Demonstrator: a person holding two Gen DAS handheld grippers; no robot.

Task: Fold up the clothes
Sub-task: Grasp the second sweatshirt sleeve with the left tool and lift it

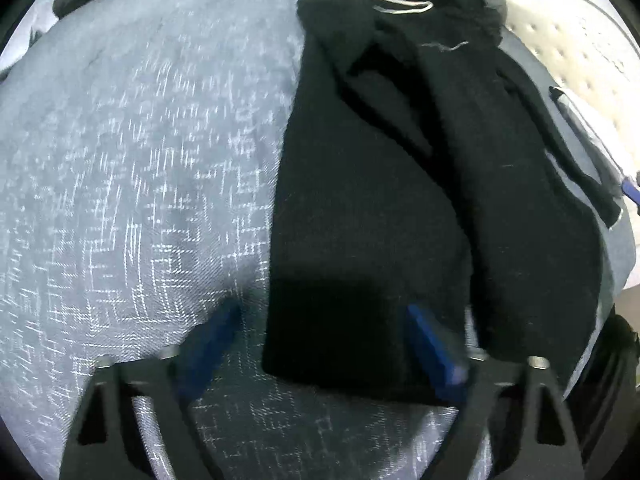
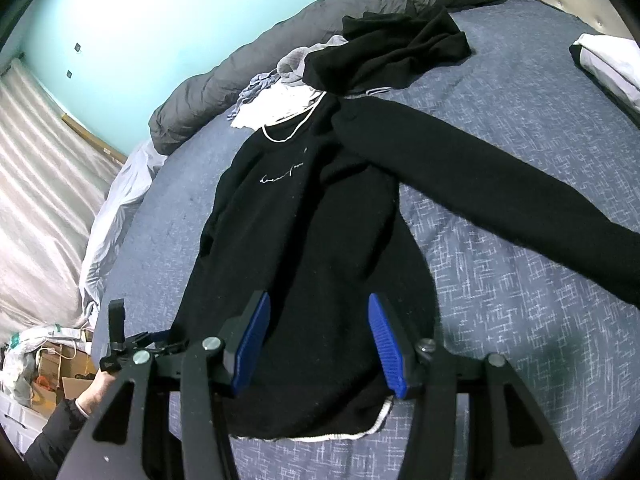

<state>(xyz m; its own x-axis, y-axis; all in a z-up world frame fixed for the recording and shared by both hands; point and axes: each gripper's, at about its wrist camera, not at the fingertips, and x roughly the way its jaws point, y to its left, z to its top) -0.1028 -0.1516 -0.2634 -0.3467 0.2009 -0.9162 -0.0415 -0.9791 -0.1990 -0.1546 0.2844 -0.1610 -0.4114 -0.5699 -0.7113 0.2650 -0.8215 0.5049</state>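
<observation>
Black sweatshirt (image 2: 304, 240) lies front-up mid-bed on the blue patterned bedspread (image 2: 520, 300), hem toward the near edge, one sleeve (image 2: 480, 184) stretched toward the right edge. Step in hand: folding a side in.

Left gripper (image 1: 320, 344) straddles the folded side edge, jaws apart, nothing pinched (view blurred). Right gripper (image 2: 318, 344) hovers half-open over the hem, empty.

Next, likely: pinch the sleeve and carry it across the body.

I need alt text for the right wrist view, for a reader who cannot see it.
A black sweatshirt lies flat on a blue patterned bedsheet, one sleeve stretched out to the right. The right tongs hover open above its hem, and a pile of clothes lies beyond the collar.
</observation>
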